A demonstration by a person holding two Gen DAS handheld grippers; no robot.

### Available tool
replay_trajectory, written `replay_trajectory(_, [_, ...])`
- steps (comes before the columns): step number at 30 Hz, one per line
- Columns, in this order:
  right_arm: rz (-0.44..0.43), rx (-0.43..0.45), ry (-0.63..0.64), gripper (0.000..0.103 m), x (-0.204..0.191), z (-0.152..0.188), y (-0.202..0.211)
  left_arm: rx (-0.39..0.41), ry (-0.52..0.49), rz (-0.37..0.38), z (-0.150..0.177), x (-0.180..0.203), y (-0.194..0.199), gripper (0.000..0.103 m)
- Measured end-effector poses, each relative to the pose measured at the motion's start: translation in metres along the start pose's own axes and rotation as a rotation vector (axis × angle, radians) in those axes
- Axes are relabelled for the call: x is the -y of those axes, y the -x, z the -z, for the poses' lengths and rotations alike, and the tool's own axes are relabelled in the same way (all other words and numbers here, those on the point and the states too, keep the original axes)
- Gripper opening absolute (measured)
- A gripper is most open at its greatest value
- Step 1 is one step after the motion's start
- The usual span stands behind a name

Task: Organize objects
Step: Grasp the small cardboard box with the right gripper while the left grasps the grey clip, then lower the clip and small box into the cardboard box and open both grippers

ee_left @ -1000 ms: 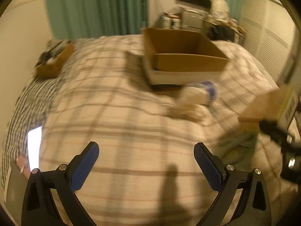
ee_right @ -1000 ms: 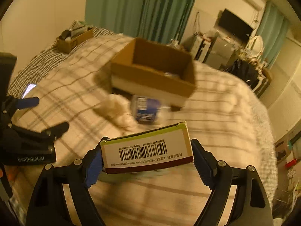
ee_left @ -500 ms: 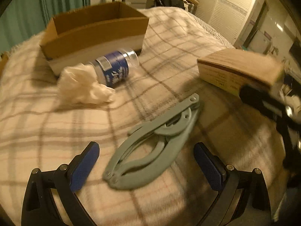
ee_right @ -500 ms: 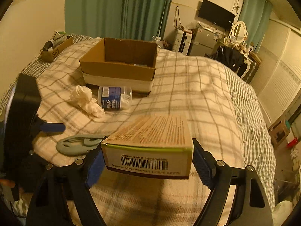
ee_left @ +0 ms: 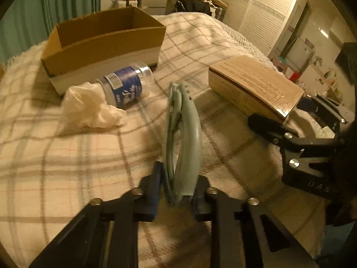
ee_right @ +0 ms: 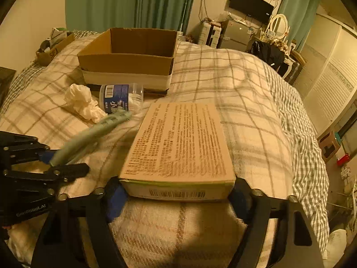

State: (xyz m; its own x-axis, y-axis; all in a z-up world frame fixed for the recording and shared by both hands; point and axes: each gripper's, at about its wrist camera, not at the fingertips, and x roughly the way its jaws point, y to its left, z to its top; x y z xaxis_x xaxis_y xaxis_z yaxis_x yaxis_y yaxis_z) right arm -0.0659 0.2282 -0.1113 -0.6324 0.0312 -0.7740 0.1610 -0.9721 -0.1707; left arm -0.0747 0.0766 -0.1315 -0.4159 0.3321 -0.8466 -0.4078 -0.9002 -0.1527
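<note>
My left gripper [ee_left: 178, 185] is shut on a pale green plastic tool [ee_left: 184, 138], held on edge above the plaid bed; the tool also shows in the right wrist view [ee_right: 89, 136]. My right gripper [ee_right: 178, 192] is shut on a flat brown carton [ee_right: 180, 140] with printed text and a barcode, seen at right in the left wrist view [ee_left: 254, 87]. An open cardboard box [ee_left: 104, 42] stands on the bed ahead, also in the right wrist view [ee_right: 127, 55]. A clear jar with a blue label [ee_left: 127, 87] lies beside a crumpled white tissue [ee_left: 91, 107] in front of the box.
The plaid blanket [ee_right: 245, 102] covers the whole bed. A small box of items [ee_right: 53, 47] sits at the far left edge. Green curtains, a TV and cluttered furniture [ee_right: 245, 33] stand behind the bed. White louvred doors [ee_left: 256, 11] are at the right.
My left gripper has closed on the green tool and lifted it on edge off the blanket. My right gripper has lowered and levelled the carton nearer the bed.
</note>
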Motion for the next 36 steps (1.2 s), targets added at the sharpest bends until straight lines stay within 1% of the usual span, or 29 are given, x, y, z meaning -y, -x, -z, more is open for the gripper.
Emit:
replay_trajectory(3, [0.003, 0.019, -0.005, 0.074, 0.001, 0.000, 0.005, 0.024, 0.029, -0.013, 0.001, -0.008, 0.008, 0.009])
replay_trajectory(10, [-0.001, 0.081, 0.045, 0.073, -0.012, -0.007, 0.030, 0.147, 0.051, -0.076, 0.000, -0.017, 0.053, 0.009])
replay_trajectory(13, [-0.021, 0.115, 0.077, 0.073, -0.022, -0.017, 0.042, 0.194, 0.034, -0.115, -0.005, -0.019, 0.070, 0.009])
replay_trajectory(16, [-0.035, 0.170, 0.125, 0.073, -0.035, -0.036, 0.059, 0.238, 0.027, -0.135, -0.016, -0.025, 0.087, 0.009])
replay_trajectory(17, [-0.045, 0.192, 0.141, 0.073, -0.039, -0.046, 0.065, 0.256, 0.029, -0.144, -0.023, -0.027, 0.093, 0.009])
replay_trajectory(21, [-0.041, 0.255, 0.201, 0.073, -0.052, -0.076, 0.082, 0.332, 0.035, -0.185, -0.051, -0.043, 0.121, 0.009])
replay_trajectory(22, [-0.061, 0.256, 0.212, 0.073, -0.053, -0.084, 0.083, 0.344, 0.036, -0.197, -0.056, -0.045, 0.124, 0.009])
replay_trajectory(23, [-0.095, 0.258, 0.214, 0.073, -0.053, -0.099, 0.082, 0.360, 0.031, -0.221, -0.068, -0.050, 0.128, 0.009])
replay_trajectory(25, [-0.092, 0.264, 0.224, 0.073, -0.055, -0.117, 0.080, 0.376, 0.029, -0.244, -0.086, -0.056, 0.129, 0.009])
replay_trajectory(27, [-0.092, 0.272, 0.227, 0.073, -0.055, -0.142, 0.075, 0.389, 0.025, -0.269, -0.111, -0.064, 0.129, 0.009])
replay_trajectory(28, [-0.108, 0.272, 0.222, 0.073, -0.055, -0.152, 0.072, 0.393, 0.024, -0.275, -0.117, -0.066, 0.129, 0.009])
replay_trajectory(30, [-0.133, 0.268, 0.212, 0.073, -0.053, -0.174, 0.063, 0.399, 0.019, -0.284, -0.142, -0.074, 0.123, 0.009])
replay_trajectory(32, [-0.137, 0.251, 0.220, 0.073, -0.052, -0.199, 0.047, 0.405, 0.013, -0.293, -0.158, -0.078, 0.118, 0.009])
replay_trajectory(36, [-0.140, 0.234, 0.201, 0.073, -0.047, -0.234, 0.016, 0.404, 0.020, -0.306, -0.195, -0.096, 0.095, 0.009])
